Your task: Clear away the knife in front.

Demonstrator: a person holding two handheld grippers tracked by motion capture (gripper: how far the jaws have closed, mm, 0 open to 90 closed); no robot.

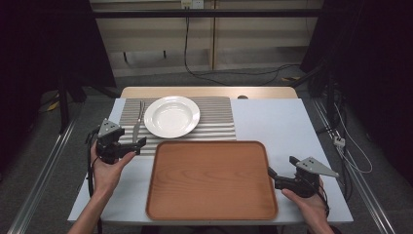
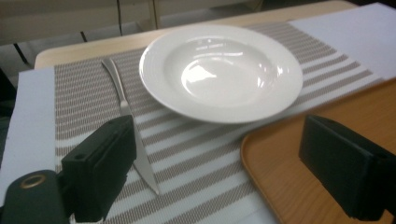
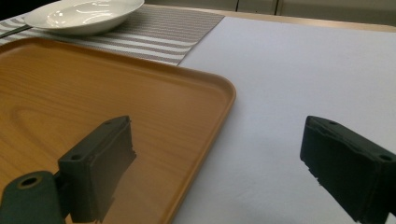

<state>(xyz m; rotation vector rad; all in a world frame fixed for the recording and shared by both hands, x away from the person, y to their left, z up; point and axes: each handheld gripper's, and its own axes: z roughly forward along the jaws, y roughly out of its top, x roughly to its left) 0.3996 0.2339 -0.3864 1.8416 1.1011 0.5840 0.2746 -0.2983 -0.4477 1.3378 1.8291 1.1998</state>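
My table [image 1: 282, 122]: white top, bare wooden strip along far edge | striped placemat [image 1: 216, 117] flat at my far-left, reaching the far edge | wooden tray [image 1: 212, 180] flat at near-centre, its far rim overlapping the placemat's near edge | right side bare white.

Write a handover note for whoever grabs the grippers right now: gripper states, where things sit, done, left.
Left gripper: open, holding nothing, hovering over the near left part of the striped placemat, close to the fork.
Right gripper: open, holding nothing, at the right edge of the wooden tray.
White plate: on the placemat, beyond the tray, nothing on it.
Fork: lying on the placemat just left of the plate, apart from it.
Tray: nothing on it, near the front of the table.
Done: nothing gripped or loaded.
Left: probably fork and plate onto the tray; fork is the closest pick for the left gripper.
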